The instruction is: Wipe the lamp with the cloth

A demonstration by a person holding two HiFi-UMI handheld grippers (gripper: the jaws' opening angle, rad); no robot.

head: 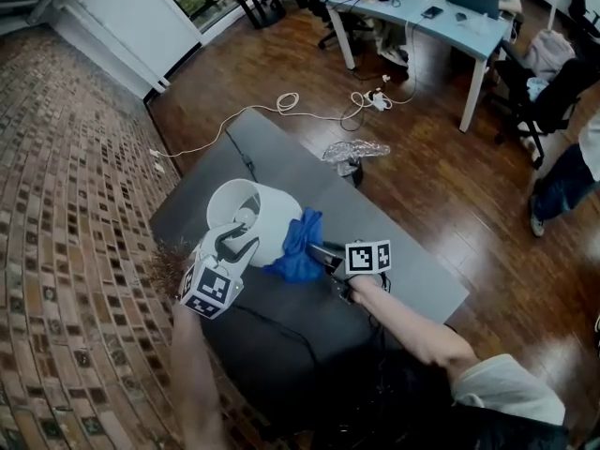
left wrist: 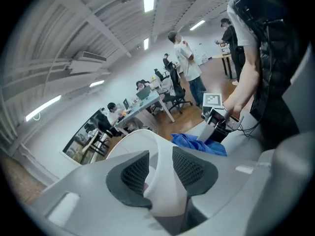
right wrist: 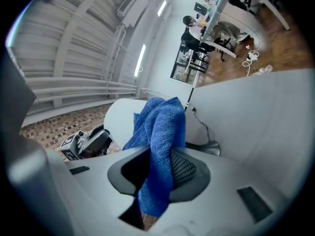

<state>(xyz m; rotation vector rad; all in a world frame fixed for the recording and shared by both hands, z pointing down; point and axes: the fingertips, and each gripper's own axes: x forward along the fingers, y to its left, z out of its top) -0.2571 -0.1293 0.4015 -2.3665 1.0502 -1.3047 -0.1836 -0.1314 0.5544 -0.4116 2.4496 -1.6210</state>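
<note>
1. Head view shows the lamp (head: 258,216) lying toward the left part of the grey desk (head: 412,275). Its white shade is tipped so that the open mouth faces up and to the picture's left.
2. On the near-left side, the left tool (head: 234,244) reaches the mouth of the shade. In the left gripper view its jaws are closed on the rim, with the thin white wall standing between the two dark pads.
3. From the right comes the right tool (head: 317,256). It is clamped on the blue cloth (head: 298,251), and the right gripper view shows the cloth bunched between the pads, spilling out above and below them.
4. What matters for the wipe is that the lamp lies straight ahead of the right tool, to its left in the head view. The free end of the cloth touches the shade's right flank, so the two tools sit on opposite sides of the shade with the lamp between them.
5. The shade's long axis seems to run from the open mouth on the left to the closed end beside the cloth, roughly in line with the right tool.
6. I judge that the right hand does the wiping while the left only steadies. Strokes pressed toward the held rim would be braced by that grip, whereas sideways strokes could twist the shade in the pads.
</note>
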